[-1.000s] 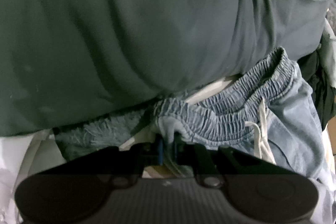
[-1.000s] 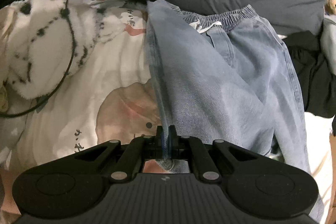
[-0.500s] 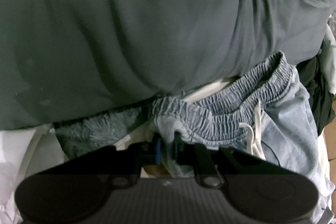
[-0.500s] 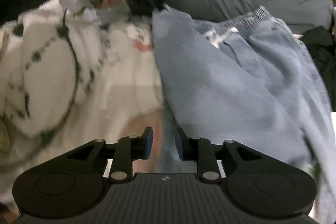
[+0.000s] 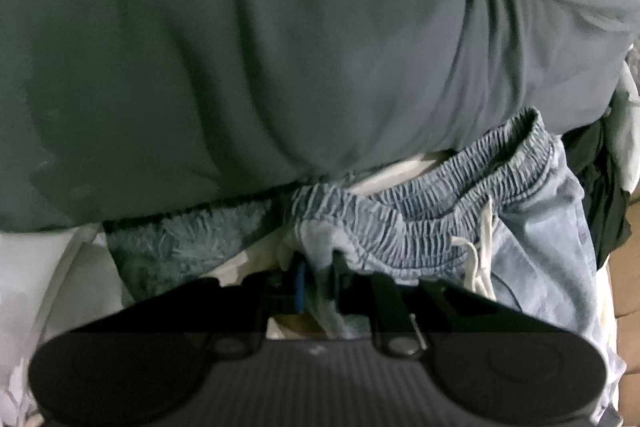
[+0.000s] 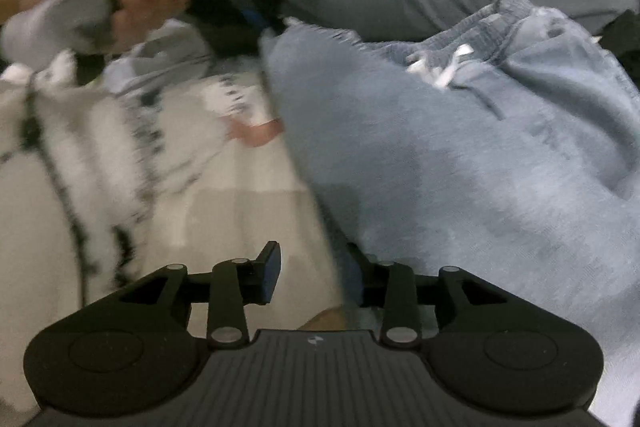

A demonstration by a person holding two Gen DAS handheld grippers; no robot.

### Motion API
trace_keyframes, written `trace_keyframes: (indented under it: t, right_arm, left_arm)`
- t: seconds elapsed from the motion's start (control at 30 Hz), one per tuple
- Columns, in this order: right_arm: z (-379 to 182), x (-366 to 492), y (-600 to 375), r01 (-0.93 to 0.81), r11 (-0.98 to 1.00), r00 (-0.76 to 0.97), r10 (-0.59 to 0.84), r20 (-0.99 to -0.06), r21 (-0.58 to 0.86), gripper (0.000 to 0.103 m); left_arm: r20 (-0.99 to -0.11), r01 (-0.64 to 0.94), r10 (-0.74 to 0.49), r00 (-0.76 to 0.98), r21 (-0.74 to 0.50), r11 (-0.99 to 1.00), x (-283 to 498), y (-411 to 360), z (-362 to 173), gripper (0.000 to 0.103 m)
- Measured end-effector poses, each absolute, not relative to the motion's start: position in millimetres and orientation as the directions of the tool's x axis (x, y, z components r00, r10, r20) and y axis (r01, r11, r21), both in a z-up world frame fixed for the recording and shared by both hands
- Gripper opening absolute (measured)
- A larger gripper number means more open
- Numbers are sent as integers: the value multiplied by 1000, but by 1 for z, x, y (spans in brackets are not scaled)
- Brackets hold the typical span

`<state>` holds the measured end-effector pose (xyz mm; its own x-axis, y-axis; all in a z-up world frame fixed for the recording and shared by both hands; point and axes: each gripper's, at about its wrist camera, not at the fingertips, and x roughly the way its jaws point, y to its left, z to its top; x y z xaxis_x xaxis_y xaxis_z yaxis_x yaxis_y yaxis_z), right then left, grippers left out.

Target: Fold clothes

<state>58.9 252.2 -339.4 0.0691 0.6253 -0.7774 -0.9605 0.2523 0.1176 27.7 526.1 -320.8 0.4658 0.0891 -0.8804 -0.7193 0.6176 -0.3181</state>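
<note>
Item: jeans, pale denim, lying on the bed below a grey pillow. Your left hand-held gripper is clenched on the waistband corner, jaws just starting to ease; the waistband runs off to its 2 o'clock. Your right hand-held gripper is released and opening, nothing pinched, leg cloth at its 1 o'clock. Keep the waistband taut and regrip before folding.
</note>
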Motion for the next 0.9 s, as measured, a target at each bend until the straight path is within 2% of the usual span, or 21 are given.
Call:
trace_keyframes:
  t: [0.07,0.17,0.27,0.33,0.5,0.63,0.9]
  right_arm:
    - [-337,65,254,-957,276,111,628,-771,87,42]
    - [-330,74,255,-950,308,176,639,-749,39,56]
    - [-330,80,258,-947,319,196,635,-747,24,56]
    - [-335,81,260,-949,316,202,630,-750,10,56]
    - [-336,88,259,-950,312,211,621,-755,-9,55]
    - [-325,92,241,-944,329,201,623,-756,20,56]
    - [-293,96,178,-935,355,222,616,-756,14,56]
  left_arm:
    - [-877,-719,89,472,-324,615,29,522,-324,24]
    - [-876,-710,89,473,-320,628,33,518,-325,27]
    - [-875,-726,105,472,-319,609,30,516,-317,28]
    - [-871,-741,116,477,-327,587,37,519,-338,28]
    - [-865,-734,99,492,-351,581,21,495,-306,31]
    - [-862,-723,55,504,-386,573,18,468,-299,34]
    - [-880,-704,-87,467,-430,565,36,427,-323,34]
